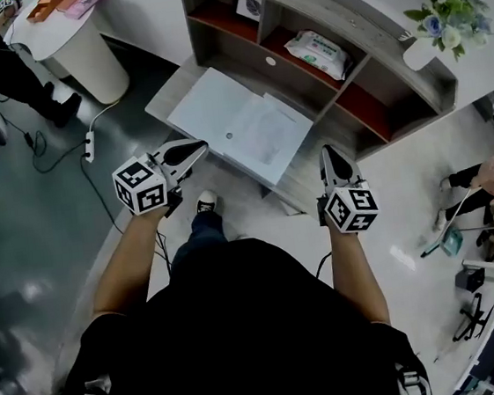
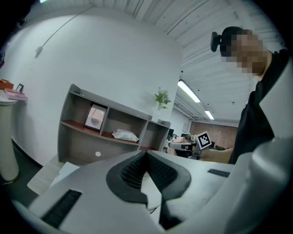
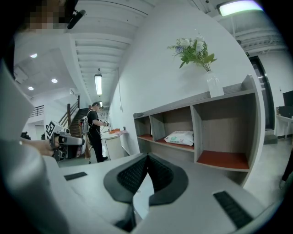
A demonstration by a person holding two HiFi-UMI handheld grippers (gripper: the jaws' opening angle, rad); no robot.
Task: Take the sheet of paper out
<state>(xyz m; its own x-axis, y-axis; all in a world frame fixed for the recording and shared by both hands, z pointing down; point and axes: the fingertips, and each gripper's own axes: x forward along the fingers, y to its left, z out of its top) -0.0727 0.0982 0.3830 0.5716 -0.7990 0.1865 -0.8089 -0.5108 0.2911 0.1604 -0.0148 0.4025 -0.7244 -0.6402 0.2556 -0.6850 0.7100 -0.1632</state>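
SHELVES AND SHEET: A person stands before a low grey shelf unit (image 1: 340,0), a handheld tool in each hand. The left tool (image 1: 193,148) and the right tool (image 1: 328,153) are both clenched, jaw tips pressed together with nothing between them. They are held near the front edge of the low surface (image 1: 161,100) at the foot of the shelves. The sheet of paper (image 1: 269,138) lies flat on that surface with a pale translucent folder (image 1: 205,104); whether it is inside or beside the folder cannot be told. Neither tool touches it. A pack of wipes (image 1: 319,51) lies in the middle compartment. A framed picture (image 1: 250,4) stands in the left one. A vase of flowers (image 1: 446,14) sits on top.
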